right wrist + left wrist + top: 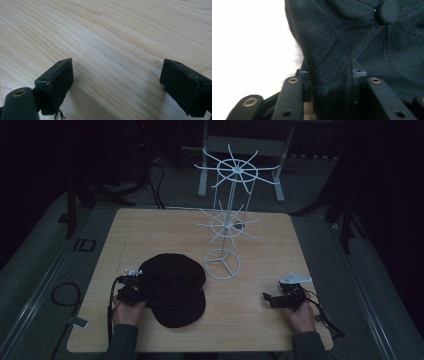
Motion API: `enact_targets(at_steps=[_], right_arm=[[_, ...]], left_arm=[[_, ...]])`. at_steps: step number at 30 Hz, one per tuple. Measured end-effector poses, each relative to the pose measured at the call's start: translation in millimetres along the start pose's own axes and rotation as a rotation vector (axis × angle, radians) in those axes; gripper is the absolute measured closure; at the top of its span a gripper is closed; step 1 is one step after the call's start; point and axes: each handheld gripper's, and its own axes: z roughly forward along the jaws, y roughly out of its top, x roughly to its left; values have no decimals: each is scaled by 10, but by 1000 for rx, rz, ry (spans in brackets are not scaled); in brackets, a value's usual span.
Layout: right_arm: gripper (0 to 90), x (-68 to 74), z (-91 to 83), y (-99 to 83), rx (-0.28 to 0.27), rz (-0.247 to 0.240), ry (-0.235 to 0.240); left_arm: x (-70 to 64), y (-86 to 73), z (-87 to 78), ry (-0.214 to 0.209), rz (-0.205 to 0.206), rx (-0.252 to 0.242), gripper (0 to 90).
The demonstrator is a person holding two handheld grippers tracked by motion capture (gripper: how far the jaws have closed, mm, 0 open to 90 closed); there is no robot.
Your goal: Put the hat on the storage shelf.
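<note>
Grasping looks like the step in hand: left gripper [329, 82] pinches a fold of the black cap [175, 287] lying near-left on the surface [270, 330], right gripper [117, 82] gapes idle, and next likely comes lifting toward the white rack [227, 220].

Fold of the black cap [332, 75] covers the inner faces of the left gripper [329, 77] jaws; cap crown runs off the top and right edges. In the high view, the cap hides that gripper's tips; both sleeves cut off at the bottom edge.
</note>
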Motion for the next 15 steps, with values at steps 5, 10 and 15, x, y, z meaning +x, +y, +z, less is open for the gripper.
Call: enact_targets(at_steps=[5, 10, 15], right_arm=[[115, 0, 0, 0, 0, 1, 0], [114, 0, 0, 0, 0, 0, 0], [115, 0, 0, 0, 0, 0, 0]], left_arm=[[85, 11, -14, -33, -44, -18, 742], [116, 27, -66, -62, -69, -55, 762], [145, 55, -144, -96, -84, -102, 766]])
